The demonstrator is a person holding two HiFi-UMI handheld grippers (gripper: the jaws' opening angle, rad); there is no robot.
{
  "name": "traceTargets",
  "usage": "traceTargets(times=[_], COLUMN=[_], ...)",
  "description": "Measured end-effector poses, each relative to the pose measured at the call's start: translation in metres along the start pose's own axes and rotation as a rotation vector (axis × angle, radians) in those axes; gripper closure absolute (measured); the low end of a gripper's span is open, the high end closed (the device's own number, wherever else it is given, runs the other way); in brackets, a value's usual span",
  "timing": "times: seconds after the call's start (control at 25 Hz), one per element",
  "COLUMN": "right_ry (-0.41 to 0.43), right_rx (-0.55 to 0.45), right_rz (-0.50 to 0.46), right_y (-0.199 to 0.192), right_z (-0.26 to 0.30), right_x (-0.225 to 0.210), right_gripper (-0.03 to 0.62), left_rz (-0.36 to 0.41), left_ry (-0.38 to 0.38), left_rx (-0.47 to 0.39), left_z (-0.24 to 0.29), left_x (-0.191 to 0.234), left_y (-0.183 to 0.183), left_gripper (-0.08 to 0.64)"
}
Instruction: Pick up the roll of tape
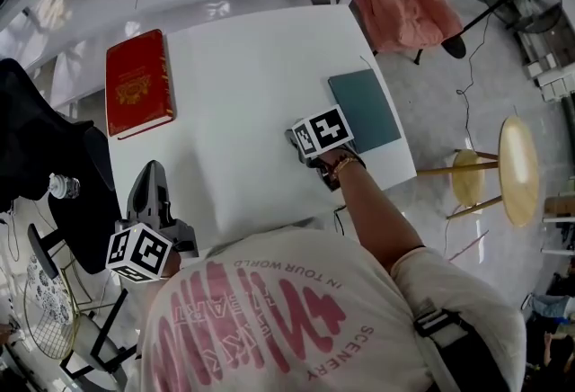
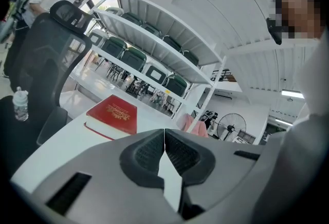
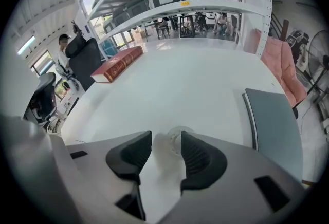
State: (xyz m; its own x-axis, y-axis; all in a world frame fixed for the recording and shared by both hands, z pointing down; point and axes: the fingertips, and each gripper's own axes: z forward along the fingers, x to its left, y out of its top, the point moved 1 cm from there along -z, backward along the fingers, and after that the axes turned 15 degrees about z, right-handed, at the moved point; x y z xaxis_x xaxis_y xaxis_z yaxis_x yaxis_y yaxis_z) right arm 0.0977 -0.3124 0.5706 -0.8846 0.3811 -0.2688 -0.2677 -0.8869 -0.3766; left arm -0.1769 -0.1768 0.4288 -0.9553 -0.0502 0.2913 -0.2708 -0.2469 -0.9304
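Holding tape roll [image 3: 175, 138] and red book [image 1: 137, 83], the white table [image 1: 252, 93] fronts shelving [image 3: 169, 10].

I get bright, even light in all three views, with no hard shadows on the white table [image 1: 252, 66]. Beyond the right fingers [image 3: 201, 159] its top washes out to near glare. Both gripper views bow strongly and go black at the corners. The left fingers [image 2: 146, 153], close to the lens, look soft. Between the right fingers the clear tape [image 3: 174, 142] almost melts into the white surface.
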Motion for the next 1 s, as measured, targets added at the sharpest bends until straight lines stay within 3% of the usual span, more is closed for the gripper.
traceTargets(times=[0.36, 0.56, 0.68, 0.8, 1.0], right_ry=[-0.054, -0.067, -0.063, -0.089, -0.095], right_rx=[0.147, 0.206, 0.223, 0.220, 0.212], right_rz=[-0.073, -0.090, -0.092, -0.107, -0.115], right_y=[-0.007, -0.006, -0.004, -0.005, -0.005], right_z=[0.008, 0.009, 0.011, 0.011, 0.011], right_x=[0.003, -0.002, -0.002, -0.006, -0.008], right_gripper=[0.379, 0.434, 0.440, 0.493, 0.494], left_rz=[-0.016, -0.018, -0.017, -0.015, -0.020], left_ry=[0.012, 0.019, 0.018, 0.019, 0.020], left_rx=[-0.019, -0.022, -0.025, -0.030, -0.033], left_z=[-0.008, -0.015, -0.017, -0.019, -0.022], left_x=[0.002, 0.003, 0.003, 0.003, 0.002], left_y=[0.000, -0.001, 0.000, 0.000, 0.000], left_gripper=[0.535, 0.535, 0.535, 0.535, 0.535])
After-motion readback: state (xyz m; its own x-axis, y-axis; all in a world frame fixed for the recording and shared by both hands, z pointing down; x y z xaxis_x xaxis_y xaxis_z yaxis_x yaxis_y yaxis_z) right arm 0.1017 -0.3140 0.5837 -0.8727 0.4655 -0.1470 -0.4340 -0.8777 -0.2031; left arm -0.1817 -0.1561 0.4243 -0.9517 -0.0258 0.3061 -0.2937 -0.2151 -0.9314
